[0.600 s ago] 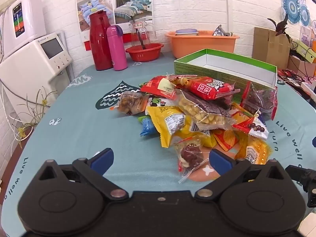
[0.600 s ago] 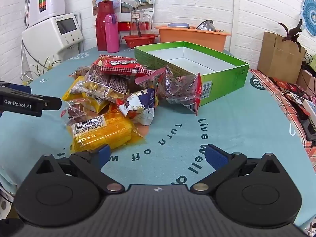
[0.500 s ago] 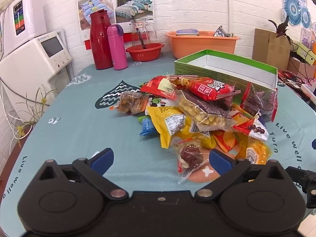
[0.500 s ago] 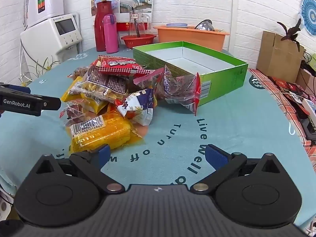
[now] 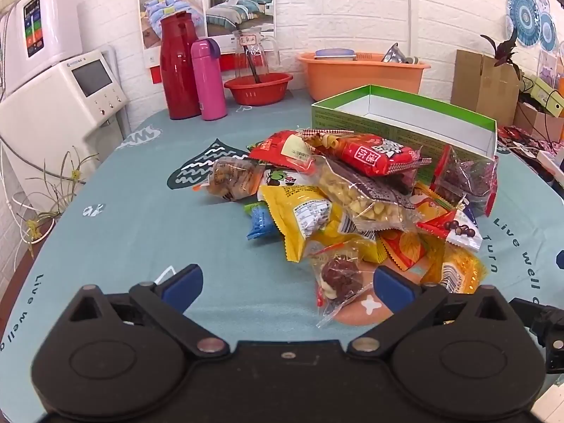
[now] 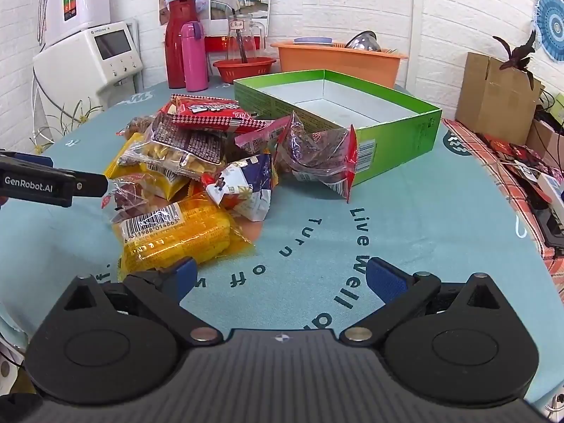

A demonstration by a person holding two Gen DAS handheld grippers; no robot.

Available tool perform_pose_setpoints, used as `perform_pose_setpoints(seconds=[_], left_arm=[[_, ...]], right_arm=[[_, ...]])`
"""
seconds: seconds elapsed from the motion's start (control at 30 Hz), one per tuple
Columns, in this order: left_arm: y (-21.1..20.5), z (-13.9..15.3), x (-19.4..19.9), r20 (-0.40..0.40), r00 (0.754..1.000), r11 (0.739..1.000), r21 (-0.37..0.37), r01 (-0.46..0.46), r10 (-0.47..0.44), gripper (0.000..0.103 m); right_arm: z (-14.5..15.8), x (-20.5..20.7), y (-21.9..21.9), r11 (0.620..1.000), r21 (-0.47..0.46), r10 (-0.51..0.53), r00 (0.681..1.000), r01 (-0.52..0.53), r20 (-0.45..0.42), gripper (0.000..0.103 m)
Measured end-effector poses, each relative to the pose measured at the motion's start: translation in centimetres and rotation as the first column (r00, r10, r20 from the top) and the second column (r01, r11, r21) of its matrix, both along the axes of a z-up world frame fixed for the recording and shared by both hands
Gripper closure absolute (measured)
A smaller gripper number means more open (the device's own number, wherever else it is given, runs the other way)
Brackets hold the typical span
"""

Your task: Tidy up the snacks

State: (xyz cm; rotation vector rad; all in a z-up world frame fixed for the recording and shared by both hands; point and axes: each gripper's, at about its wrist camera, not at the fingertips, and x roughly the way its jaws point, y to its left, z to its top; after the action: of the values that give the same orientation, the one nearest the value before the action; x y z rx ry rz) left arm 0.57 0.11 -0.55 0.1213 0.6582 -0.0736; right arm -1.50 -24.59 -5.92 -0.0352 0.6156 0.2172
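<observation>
A round table covered in a teal printed cloth (image 6: 440,211) is filling both wrist views. Ahead of both grippers, an open green cardboard box with a white inside (image 6: 398,130) is sitting empty, so by my judgement the sorting is only at its start: no snack is in the box yet.

Between the grippers and the box, a loose heap of plastic snack packets (image 5: 352,197) is lying on the cloth. The heap is touching the box's near wall.

The left gripper (image 5: 287,283) is hovering low over the cloth with its blue-padded jaws spread wide and holding nothing. A small clear packet of dark red candy (image 5: 340,276) is lying just ahead, slightly right of centre between the jaws.

The right gripper (image 6: 280,276) is also hovering low, level, pointing forward, jaws wide apart and empty. A yellow corn-shaped packet with a barcode label (image 6: 176,236) is lying just ahead, beside its left finger. The left tool's black side is showing at the far left of this view.

The next move probably calls for one gripper to advance, lower over its nearest packet, and close gently on the crinkly wrapper before carrying it forward to the box.
</observation>
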Motion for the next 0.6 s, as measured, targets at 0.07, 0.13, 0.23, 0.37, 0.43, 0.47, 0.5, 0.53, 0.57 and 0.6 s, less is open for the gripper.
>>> perform_pose_setpoints(seconds=[0.07, 0.13, 0.23, 0.37, 0.43, 0.47, 0.5, 0.53, 0.57, 0.6], left_arm=[[0.05, 0.01, -0.02, 0.0, 1.0, 1.0, -0.002, 0.001, -0.001, 0.0], [0.04, 0.09, 0.0, -0.001, 1.0, 1.0, -0.002, 0.004, -0.004, 0.0], [0.03, 0.14, -0.04, -0.001, 1.0, 1.0, -0.002, 0.008, -0.008, 0.0], [0.1, 0.16, 0.0, -0.002, 1.0, 1.0, -0.004, 0.009, -0.009, 0.0], [0.09, 0.17, 0.01, -0.002, 1.0, 1.0, -0.004, 0.01, -0.01, 0.0], [0.12, 0.18, 0.01, -0.002, 1.0, 1.0, -0.005, 0.01, -0.01, 0.0], [0.13, 0.18, 0.01, -0.002, 1.0, 1.0, -0.006, 0.01, -0.01, 0.0], [0.14, 0.18, 0.01, -0.002, 1.0, 1.0, -0.006, 0.01, -0.01, 0.0], [0.14, 0.18, 0.02, -0.002, 1.0, 1.0, -0.006, 0.011, -0.011, 0.0], [0.13, 0.18, 0.01, -0.002, 1.0, 1.0, -0.006, 0.011, -0.011, 0.0]], right_arm=[[0.0, 0.0, 0.0, 1.0, 0.0, 0.0, 1.0, 0.0, 0.001, 0.0], [0.01, -0.01, 0.03, 1.0, 0.0, 0.0, 1.0, 0.0, 0.0, 0.0], [0.05, -0.01, -0.03, 1.0, 0.002, 0.0, 1.0, 0.0, 0.0, 0.0], [0.02, -0.04, 0.03, 1.0, 0.001, 0.0, 1.0, 0.0, 0.0, 0.0], [0.04, -0.03, 0.03, 1.0, 0.001, 0.001, 1.0, -0.001, -0.001, 0.0], [0.05, -0.01, 0.04, 1.0, 0.001, 0.001, 1.0, -0.001, -0.001, 0.0], [0.04, -0.02, 0.05, 1.0, 0.0, 0.0, 1.0, 0.0, 0.0, 0.0], [0.05, 0.0, 0.04, 1.0, 0.001, 0.0, 1.0, 0.0, -0.001, 0.0], [0.05, 0.0, 0.05, 1.0, 0.002, 0.001, 1.0, -0.001, -0.001, 0.0], [0.05, 0.01, 0.07, 1.0, 0.002, 0.001, 1.0, -0.001, -0.001, 0.0]])
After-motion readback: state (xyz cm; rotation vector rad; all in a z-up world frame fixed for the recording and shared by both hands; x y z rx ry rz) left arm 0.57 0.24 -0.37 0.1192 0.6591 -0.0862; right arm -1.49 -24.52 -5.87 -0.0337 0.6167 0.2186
